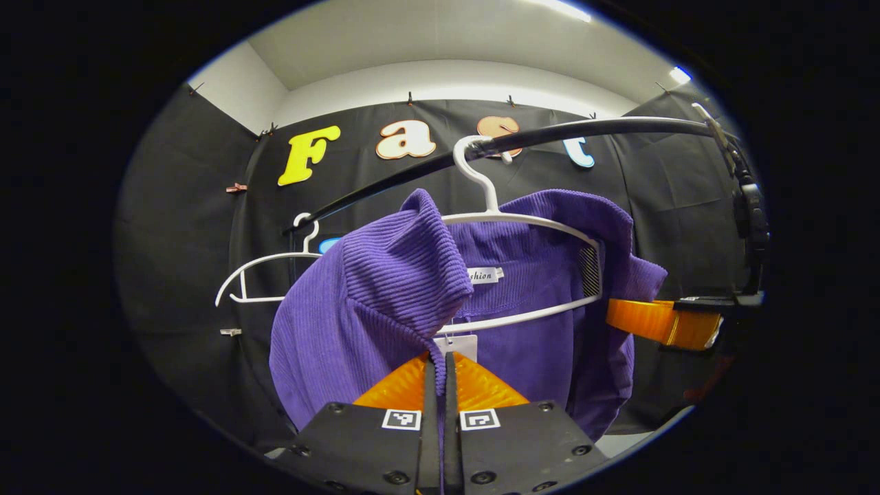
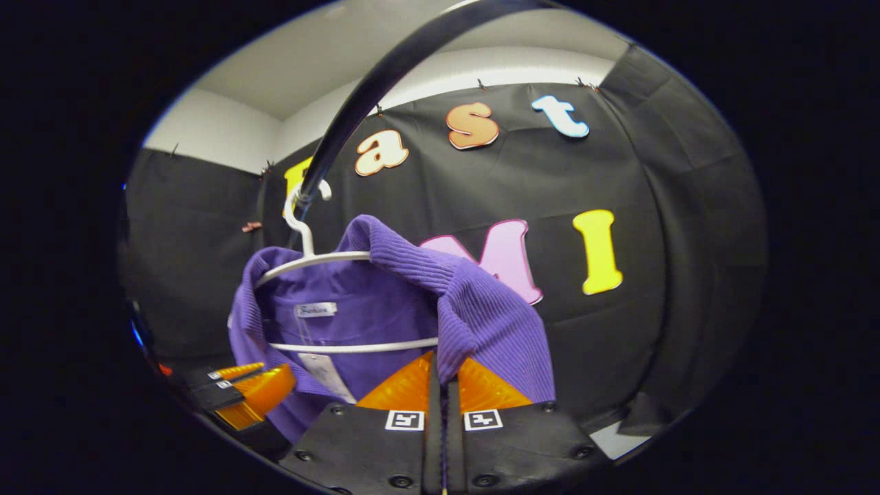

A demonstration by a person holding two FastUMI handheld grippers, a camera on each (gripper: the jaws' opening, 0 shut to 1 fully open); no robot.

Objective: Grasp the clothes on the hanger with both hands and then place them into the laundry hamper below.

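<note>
A purple ribbed sweater [image 1: 385,302] is hung on a white hanger [image 1: 522,227] under the black rail [image 1: 584,130]. Its shoulders are pinched by the clenched left gripper [image 1: 440,364] and right gripper [image 2: 443,371]. Its hem is cut off.

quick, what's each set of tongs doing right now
Left tongs: closed, pinching the purple garment at one shoulder.
Right tongs: closed, pinching the garment's other shoulder; it still hangs on the white hanger.

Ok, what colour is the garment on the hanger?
Purple, with a ribbed knit; the garment shows best in the left gripper view.
</note>
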